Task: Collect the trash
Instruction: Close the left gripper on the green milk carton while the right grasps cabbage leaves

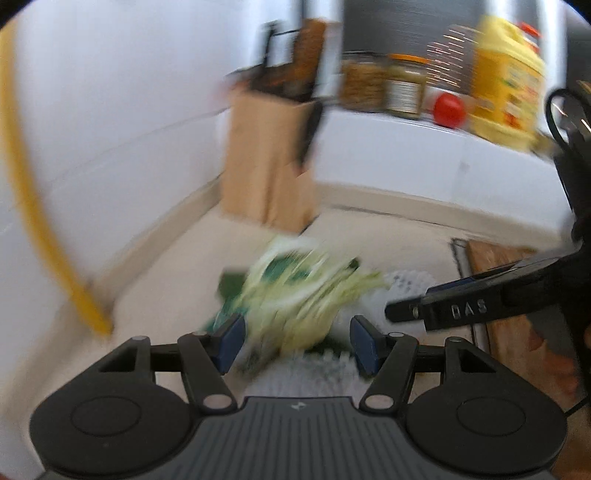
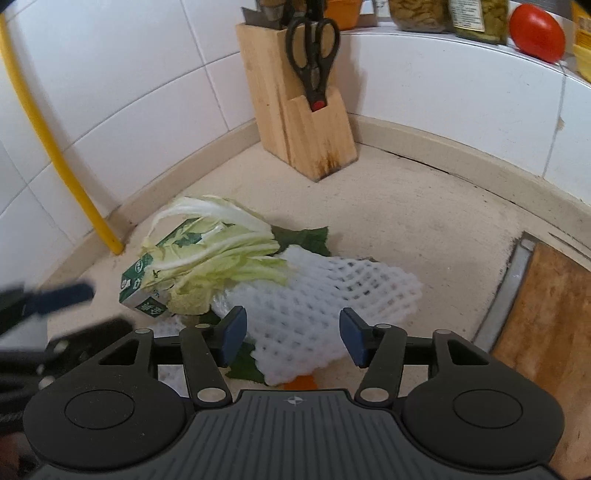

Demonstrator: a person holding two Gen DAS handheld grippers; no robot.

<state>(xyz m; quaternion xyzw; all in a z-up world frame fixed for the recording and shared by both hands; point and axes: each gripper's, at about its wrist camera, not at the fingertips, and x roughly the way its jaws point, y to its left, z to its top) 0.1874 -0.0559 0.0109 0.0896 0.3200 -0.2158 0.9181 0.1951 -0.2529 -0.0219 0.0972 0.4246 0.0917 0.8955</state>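
A pile of trash lies on the beige counter (image 2: 424,206): pale cabbage leaves (image 2: 221,254) over a green carton (image 2: 142,284), a white foam net (image 2: 332,295), dark green leaves (image 2: 303,236) and an orange scrap (image 2: 299,382). My right gripper (image 2: 293,338) is open just above the near end of the foam net, its pads not pressing on it. The left wrist view is blurred. There my left gripper (image 1: 297,343) is open close behind the cabbage leaves (image 1: 295,295), with nothing gripped. The right gripper's finger (image 1: 443,310) reaches in from the right there. The left gripper (image 2: 55,295) shows blurred at the left of the right wrist view.
A wooden knife block (image 2: 303,122) with black scissors (image 2: 314,48) stands in the corner. A yellow pipe (image 2: 55,155) runs down the tiled wall on the left. A wooden cutting board (image 2: 546,314) lies to the right. Jars (image 1: 384,85), a tomato (image 2: 537,33) and a yellow bottle (image 1: 506,77) sit on the ledge.
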